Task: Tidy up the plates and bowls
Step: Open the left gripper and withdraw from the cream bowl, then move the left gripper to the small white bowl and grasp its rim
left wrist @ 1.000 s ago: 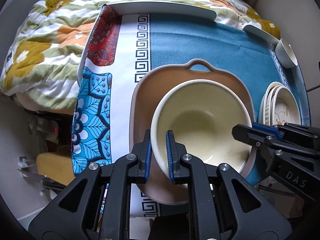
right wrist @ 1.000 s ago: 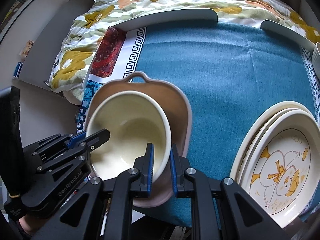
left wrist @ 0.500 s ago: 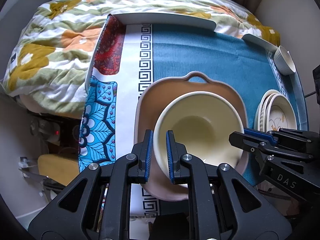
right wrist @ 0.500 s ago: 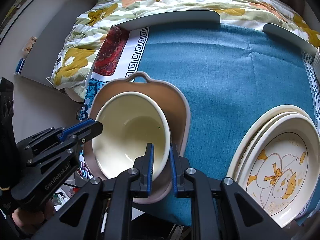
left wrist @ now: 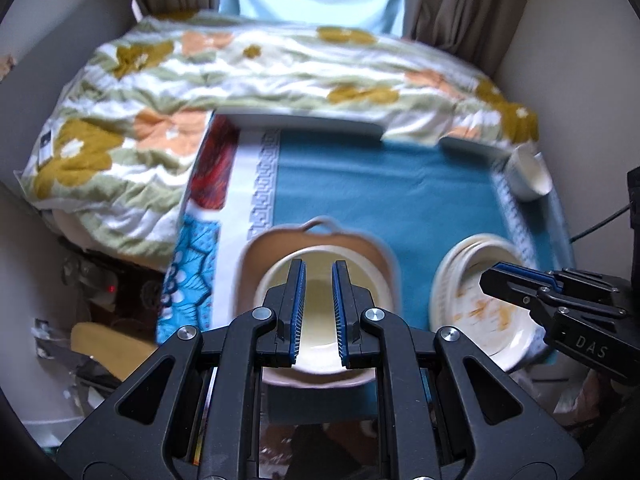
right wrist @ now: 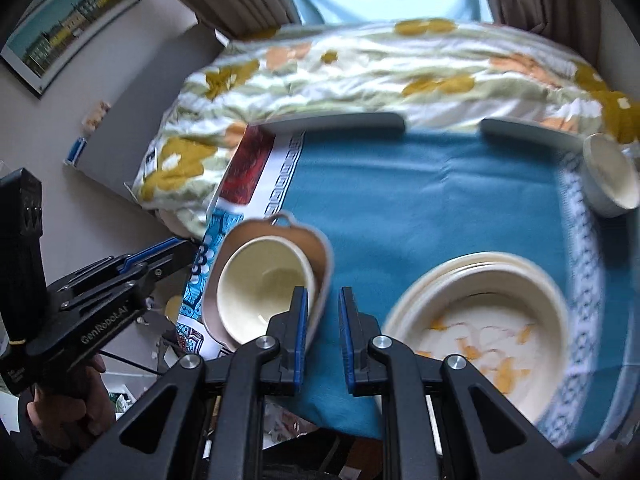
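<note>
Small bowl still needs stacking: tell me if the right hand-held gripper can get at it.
Probably yes: the small white bowl sits alone at the table's far right corner, with bare blue cloth between it and the right hand-held gripper.

A cream bowl [right wrist: 262,280] sits in a pinkish-tan dish [right wrist: 322,256] on a teal cloth [right wrist: 420,208], beside a yellow-flowered quilt [right wrist: 360,72].
</note>
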A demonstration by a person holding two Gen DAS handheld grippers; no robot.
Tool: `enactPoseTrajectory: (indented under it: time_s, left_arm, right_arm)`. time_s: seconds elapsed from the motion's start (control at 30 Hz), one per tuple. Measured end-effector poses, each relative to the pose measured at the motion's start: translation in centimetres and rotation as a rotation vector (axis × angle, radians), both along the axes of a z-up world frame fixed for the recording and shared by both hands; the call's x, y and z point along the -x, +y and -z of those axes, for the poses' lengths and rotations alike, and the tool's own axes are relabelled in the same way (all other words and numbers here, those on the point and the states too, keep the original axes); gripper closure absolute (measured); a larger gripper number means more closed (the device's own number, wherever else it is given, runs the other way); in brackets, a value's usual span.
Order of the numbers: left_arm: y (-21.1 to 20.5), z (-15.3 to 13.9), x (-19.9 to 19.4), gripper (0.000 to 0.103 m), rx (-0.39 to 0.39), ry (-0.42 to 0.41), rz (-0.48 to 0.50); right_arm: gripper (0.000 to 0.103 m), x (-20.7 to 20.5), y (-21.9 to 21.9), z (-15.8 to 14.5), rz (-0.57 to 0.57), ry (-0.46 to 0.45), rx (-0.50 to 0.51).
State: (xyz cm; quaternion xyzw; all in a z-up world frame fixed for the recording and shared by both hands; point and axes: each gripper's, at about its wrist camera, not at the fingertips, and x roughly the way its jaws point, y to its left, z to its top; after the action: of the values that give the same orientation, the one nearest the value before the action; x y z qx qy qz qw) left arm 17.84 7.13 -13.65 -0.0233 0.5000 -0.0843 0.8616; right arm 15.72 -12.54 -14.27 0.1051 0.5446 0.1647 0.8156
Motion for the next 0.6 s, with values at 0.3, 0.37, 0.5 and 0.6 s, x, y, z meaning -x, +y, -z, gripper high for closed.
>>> enactPoseTrajectory:
  time_s: [0.3,0.37,0.5,0.6]
  left_arm:
    - [-9.9,-3.5,1.1,0.092,0.094,-0.087,0.047]
    - [-12.3,-3.4,1.1,0.088,0.112,-0.084,0.063]
    - [-16.8,-2.8,0.9,0.067,0.153,-0.065,0.077]
    - [-19.5,-2.6,1.1,0.007,0.170,-0.105,0.061]
  right_arm:
    - [0.012,3.4,-10.8,-3.5,0.130,-0.112,0.019]
    - [0.012,3.9,-13.3,-3.8,0.150,-0.126,0.030]
    - [0.012,4.8,-17.7,-3.8,0.180,-0.134,0.048]
    - [0.012,5.1,-20.6,-3.8,0.180,-0.152,0.064]
